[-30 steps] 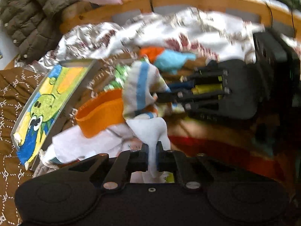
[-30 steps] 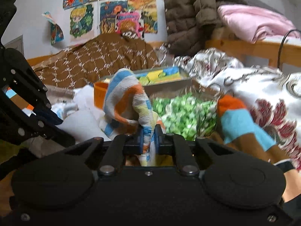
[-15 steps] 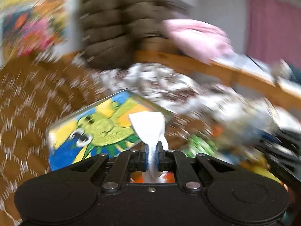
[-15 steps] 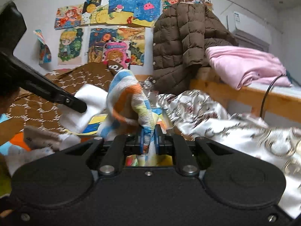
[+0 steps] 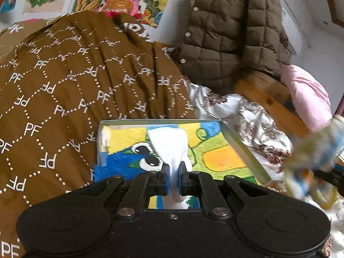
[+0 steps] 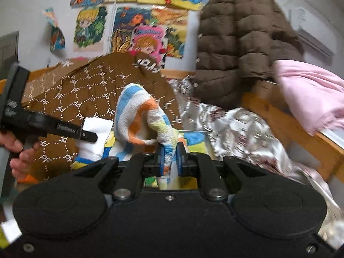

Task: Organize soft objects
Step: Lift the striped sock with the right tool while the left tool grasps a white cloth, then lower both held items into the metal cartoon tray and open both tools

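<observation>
1. Bedroom clutter: brown quilt (image 5: 64,81), painted tray (image 5: 240,144).
2. Left gripper (image 5: 173,177) pinching white sock (image 5: 169,146), now lifted from the pile to above the tray.
3. Right gripper (image 6: 169,159) pinching striped sock (image 6: 139,111), raised alongside; drop-off likely next.

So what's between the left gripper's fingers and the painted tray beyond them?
Only the white sock, pinched in the left gripper and hanging in front of the painted tray; left wrist view shows it.

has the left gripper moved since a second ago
Yes. The left gripper, shut on the white cloth, swung left from the clothes pile to over the painted box.
</observation>
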`<state>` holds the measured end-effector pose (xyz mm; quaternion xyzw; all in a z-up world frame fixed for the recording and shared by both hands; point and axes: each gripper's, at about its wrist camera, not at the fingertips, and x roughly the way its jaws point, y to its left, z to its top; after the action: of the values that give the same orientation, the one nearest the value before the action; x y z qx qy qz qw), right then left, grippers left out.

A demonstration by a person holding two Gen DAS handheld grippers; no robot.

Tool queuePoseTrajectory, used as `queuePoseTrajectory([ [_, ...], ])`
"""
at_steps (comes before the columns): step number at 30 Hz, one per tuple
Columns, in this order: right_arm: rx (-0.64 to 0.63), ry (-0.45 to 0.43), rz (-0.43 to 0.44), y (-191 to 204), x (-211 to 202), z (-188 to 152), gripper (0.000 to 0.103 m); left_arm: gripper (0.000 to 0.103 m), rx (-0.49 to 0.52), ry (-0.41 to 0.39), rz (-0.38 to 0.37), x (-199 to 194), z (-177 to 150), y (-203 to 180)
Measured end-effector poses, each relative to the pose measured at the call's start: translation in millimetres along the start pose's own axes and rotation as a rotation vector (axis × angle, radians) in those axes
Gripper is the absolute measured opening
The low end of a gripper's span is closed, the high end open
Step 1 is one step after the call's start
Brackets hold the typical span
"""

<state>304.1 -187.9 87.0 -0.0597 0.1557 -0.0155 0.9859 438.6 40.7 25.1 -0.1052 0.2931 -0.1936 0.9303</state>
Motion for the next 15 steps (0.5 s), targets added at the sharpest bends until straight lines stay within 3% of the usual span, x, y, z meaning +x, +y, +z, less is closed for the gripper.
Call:
queuePoseTrajectory([
  [9,-0.004,0.091,-0.001,47,113,21,0.006,0.008,-0.094,0.008,0.040,29,-1,43],
  [15,-0.090,0.193,0.009,84,152,11,0.006,0.008,-0.132,0.090,0.045,52,-6,54],
])
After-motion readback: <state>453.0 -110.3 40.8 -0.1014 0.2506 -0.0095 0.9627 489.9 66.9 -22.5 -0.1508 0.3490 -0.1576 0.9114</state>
